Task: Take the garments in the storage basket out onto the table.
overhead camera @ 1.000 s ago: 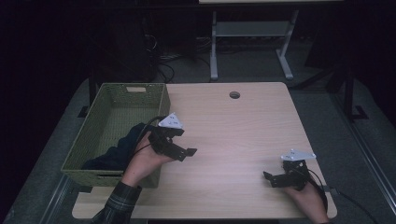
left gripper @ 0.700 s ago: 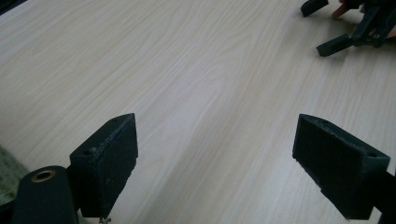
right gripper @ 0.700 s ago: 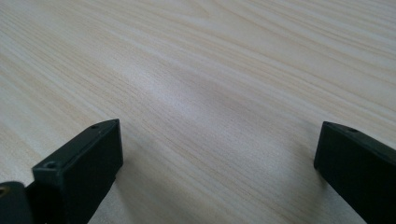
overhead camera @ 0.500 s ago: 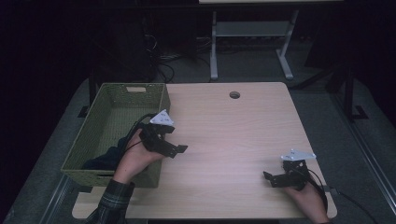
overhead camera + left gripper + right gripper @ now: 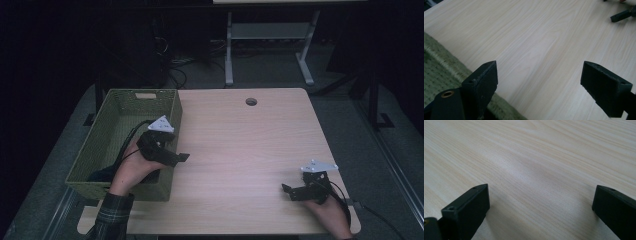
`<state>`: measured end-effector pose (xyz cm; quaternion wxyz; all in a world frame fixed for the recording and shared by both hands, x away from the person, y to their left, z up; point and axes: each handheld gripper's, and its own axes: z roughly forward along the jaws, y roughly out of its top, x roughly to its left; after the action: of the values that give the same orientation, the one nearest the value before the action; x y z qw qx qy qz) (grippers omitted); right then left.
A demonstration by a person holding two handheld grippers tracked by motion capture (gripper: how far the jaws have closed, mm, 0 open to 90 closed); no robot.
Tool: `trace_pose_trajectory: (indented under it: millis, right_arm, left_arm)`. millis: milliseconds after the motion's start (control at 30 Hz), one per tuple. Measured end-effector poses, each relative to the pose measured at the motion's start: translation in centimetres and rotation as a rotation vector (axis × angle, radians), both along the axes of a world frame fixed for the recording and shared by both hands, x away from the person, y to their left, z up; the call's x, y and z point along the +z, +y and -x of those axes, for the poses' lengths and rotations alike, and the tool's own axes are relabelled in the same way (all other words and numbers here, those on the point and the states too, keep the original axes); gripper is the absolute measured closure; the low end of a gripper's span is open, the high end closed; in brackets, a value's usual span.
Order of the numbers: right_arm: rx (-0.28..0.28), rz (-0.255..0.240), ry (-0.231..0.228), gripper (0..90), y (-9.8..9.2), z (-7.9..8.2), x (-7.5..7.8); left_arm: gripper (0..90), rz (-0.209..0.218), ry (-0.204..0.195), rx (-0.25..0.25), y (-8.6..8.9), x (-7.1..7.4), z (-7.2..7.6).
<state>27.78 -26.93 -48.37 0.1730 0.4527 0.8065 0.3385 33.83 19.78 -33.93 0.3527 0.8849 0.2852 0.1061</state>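
- The right gripper (image 5: pixel 292 191) rests low at the near right of the table (image 5: pixel 250 150), its 2 jaws spread wide over bare wood and holding nothing.
- The left gripper (image 5: pixel 175 157) hangs over the right rim of the green woven basket (image 5: pixel 120 110), jaws likewise wide apart and empty, pointing out over the tabletop.
- The basket stands at the table's left edge, partly overhanging it. A dark thing (image 5: pixel 102 175) lies at its near end, possibly cloth; the light is too poor to say.
- The basket looks light and fairly stiff, with a rough weave that should not slip. I would pinch the rim wall, or take the handle slot (image 5: pixel 145 95) at the far end.
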Motion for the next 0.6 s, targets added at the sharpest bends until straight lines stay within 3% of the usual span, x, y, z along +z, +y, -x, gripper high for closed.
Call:
trace_pose_trajectory:
  millis: [600]
  right_arm:
    - [-0.002, -0.002, 0.003, 0.9, 0.0, 0.0, 0.0]
  left_arm:
    - [14.0, -0.009, -0.013, 0.079, 3.8, 0.8, 0.2]
